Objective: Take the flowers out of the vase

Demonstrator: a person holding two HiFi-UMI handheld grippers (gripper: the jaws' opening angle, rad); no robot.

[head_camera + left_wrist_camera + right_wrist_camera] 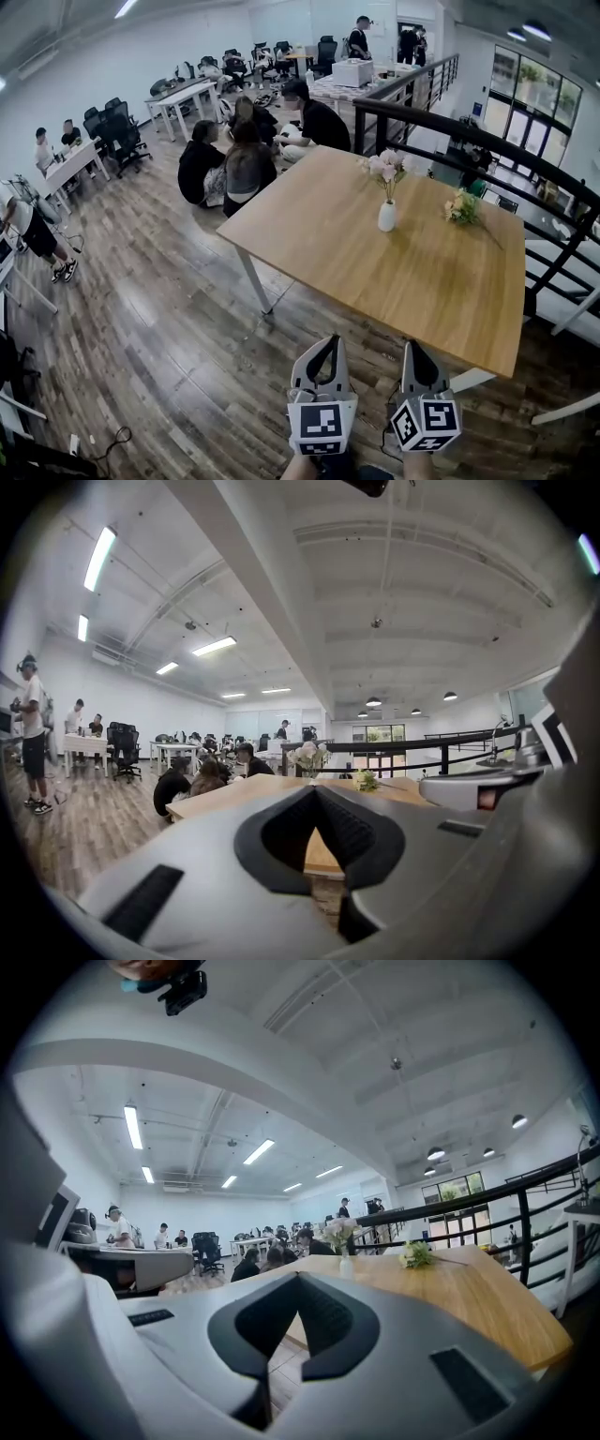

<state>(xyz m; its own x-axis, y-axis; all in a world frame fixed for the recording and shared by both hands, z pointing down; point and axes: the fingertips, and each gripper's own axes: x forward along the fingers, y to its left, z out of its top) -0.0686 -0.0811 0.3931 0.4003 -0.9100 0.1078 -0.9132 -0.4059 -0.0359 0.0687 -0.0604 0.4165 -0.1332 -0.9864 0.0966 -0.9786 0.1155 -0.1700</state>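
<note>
Fingers [187,855] of left gripper [330,340], right gripper [413,345] closed, empty; flowers [386,167] sit in vase [386,217].

Brightness: You have an evenly bright room in all three views.
Sources: Ceiling strip lights [98,560] shine overhead, and daylight enters through the tall windows [530,89] at the head view's right.
Glare: The strip lights burn out to plain white, and the counter [403,272] carries a pale sheen.
Shadows: Weak and soft-edged.
Distortion: Your lenses bend straight lines strongly, and both gripper views have black corners.
Focus: The left tongs [314,794] and right tongs [298,1279] look soft close up, while the room behind stays fairly sharp.
</note>
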